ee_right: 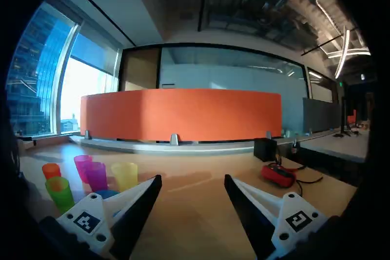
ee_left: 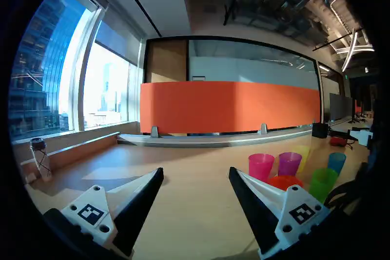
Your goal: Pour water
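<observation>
Several coloured plastic cups stand in a cluster on the wooden table. In the left gripper view they are at the right: pink (ee_left: 260,166), purple (ee_left: 289,163), yellow (ee_left: 302,155), blue (ee_left: 336,162), green (ee_left: 322,183) and orange (ee_left: 284,182). My left gripper (ee_left: 196,177) is open and holds nothing, to the left of the cups. In the right gripper view the cups are at the left: orange (ee_right: 51,170), green (ee_right: 60,193), pink (ee_right: 81,164), purple (ee_right: 97,176), yellow (ee_right: 125,176), and a blue one (ee_right: 105,194) partly behind my left finger. My right gripper (ee_right: 192,182) is open and holds nothing.
A bottle with a dark cap (ee_left: 40,157) stands on the window ledge at the left. An orange divider (ee_left: 229,106) runs along the table's far edge. A red object with a cable (ee_right: 277,174) and a black box (ee_right: 264,149) lie at the right.
</observation>
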The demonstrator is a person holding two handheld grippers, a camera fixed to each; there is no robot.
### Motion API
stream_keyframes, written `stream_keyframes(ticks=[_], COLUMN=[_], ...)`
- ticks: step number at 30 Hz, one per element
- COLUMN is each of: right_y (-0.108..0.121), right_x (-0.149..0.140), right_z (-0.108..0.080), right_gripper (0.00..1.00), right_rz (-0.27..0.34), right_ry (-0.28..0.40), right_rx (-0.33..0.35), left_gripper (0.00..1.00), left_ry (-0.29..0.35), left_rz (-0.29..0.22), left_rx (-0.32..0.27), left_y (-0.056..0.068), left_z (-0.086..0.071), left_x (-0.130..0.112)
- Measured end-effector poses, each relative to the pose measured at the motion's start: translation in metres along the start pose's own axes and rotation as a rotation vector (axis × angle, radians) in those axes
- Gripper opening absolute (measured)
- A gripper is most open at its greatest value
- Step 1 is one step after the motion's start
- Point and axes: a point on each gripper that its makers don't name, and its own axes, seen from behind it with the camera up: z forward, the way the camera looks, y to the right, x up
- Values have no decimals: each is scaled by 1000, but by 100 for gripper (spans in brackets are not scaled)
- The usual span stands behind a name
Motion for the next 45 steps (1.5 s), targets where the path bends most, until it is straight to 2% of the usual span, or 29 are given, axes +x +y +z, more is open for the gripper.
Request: stream_keyframes(ticks=[45], right_y=[-3], right_x=[-4], right_z=[2], right_gripper=[99], right_rz=[2], right_ry=[-4], right_rx=[4], left_gripper=[100], left_ry=[0], left_rz=[0], left_rx=[0], left_y=[0], left_z=[0], left_x=[0])
